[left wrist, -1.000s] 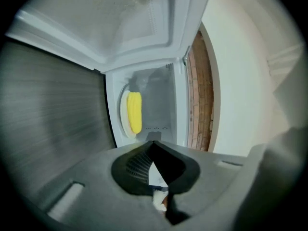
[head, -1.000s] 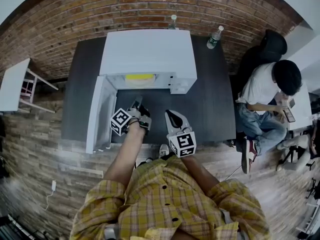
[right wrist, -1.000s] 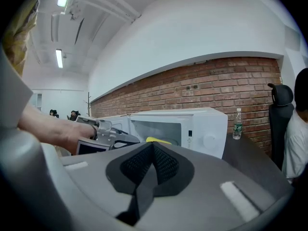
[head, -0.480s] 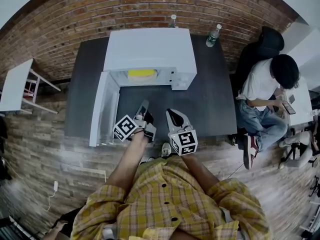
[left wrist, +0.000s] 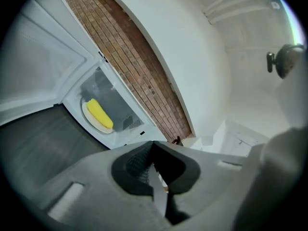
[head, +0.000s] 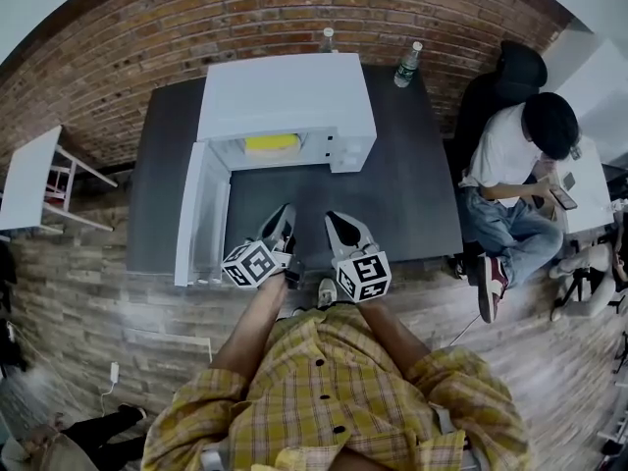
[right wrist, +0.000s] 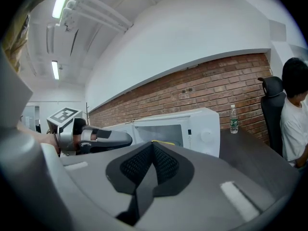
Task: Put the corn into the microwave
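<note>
The yellow corn [head: 271, 143] lies on the round plate inside the white microwave [head: 285, 98], whose door [head: 196, 214] hangs open to the left. In the left gripper view the corn [left wrist: 99, 113] rests on the plate in the open cavity, well beyond the jaws. My left gripper [head: 283, 218] is shut and empty over the dark table, in front of the oven. My right gripper [head: 339, 226] is beside it, shut and empty too. From the right gripper view the microwave [right wrist: 190, 126] and the left gripper [right wrist: 122, 139] are in sight.
The dark table [head: 412, 194] carries two water bottles [head: 406, 64] at its back edge against the brick wall. A seated person [head: 515, 180] is at the right end. A small white table [head: 25, 180] stands to the left.
Both grippers have drawn back from the microwave toward the table's near edge, the left one furthest. The corn stays on the plate inside.
</note>
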